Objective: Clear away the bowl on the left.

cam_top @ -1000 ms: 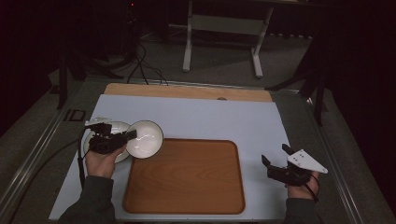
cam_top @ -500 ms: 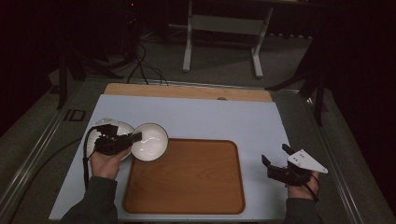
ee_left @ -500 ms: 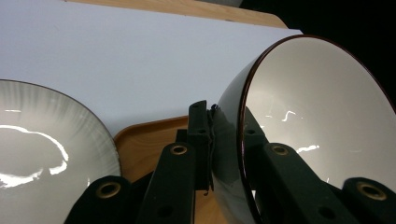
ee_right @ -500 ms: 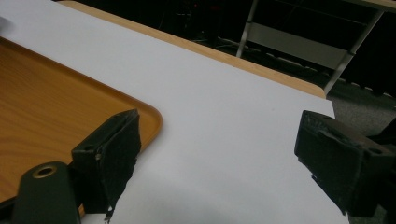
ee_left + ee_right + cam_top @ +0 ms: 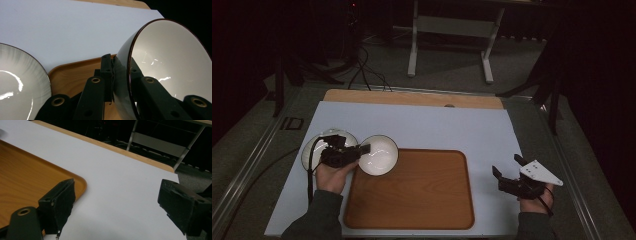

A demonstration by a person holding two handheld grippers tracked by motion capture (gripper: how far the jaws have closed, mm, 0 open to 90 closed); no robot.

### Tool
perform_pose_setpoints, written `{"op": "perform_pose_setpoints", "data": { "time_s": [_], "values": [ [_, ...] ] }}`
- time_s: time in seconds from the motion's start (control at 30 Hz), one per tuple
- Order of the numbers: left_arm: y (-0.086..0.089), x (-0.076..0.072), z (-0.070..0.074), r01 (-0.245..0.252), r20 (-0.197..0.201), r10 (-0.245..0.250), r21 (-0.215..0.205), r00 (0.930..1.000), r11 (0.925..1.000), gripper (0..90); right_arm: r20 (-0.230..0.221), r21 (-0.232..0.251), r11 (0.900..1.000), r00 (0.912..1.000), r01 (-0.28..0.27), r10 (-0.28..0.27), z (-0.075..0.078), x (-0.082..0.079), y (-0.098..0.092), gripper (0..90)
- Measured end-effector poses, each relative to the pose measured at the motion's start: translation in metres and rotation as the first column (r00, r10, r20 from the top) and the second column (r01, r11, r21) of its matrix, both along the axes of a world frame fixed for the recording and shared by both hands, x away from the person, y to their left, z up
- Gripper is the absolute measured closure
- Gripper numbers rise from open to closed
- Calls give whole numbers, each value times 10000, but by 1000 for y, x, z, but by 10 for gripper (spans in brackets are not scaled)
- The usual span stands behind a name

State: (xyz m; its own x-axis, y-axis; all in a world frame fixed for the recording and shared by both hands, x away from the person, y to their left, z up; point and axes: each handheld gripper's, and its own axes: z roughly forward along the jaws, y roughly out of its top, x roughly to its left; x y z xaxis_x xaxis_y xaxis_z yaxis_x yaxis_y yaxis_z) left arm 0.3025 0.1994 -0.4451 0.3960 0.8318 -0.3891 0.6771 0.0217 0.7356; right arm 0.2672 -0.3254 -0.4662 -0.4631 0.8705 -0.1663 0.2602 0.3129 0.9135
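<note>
My left gripper (image 5: 360, 149) is shut on the rim of a white bowl (image 5: 378, 155) with a dark edge, holding it over the top left corner of the wooden tray (image 5: 422, 200). In the left gripper view the bowl (image 5: 172, 60) is tilted, its rim pinched between the black jaws, with the tray corner (image 5: 75, 75) below. A second white dish (image 5: 314, 147) lies on the mat under the left hand; its ribbed inside (image 5: 22, 82) sits at the left. My right gripper (image 5: 507, 170) is open, right of the tray, with nothing between its fingers (image 5: 62, 202).
A pale mat (image 5: 437, 125) covers the wooden table (image 5: 412, 97). The tray's right corner (image 5: 77, 182) lies close to the right gripper. Beyond the table's far edge stand a metal frame (image 5: 452, 30) and floor cables (image 5: 362, 65) in the dark.
My left gripper has carried the bowl down and to the right, from beside the dish to over the tray's top left corner. The right gripper has stayed put.
</note>
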Motion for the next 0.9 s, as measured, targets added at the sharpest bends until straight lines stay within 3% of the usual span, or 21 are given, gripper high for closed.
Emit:
{"op": "perform_pose_setpoints", "data": {
  "time_s": [0.9],
  "values": [
    [-24, 3, -13, 523, -369, -512, 291, 9980, 9982, 818, 10, -15, 10000, 10000, -25, 25, 0, 0, 0, 141]
  ]
}}
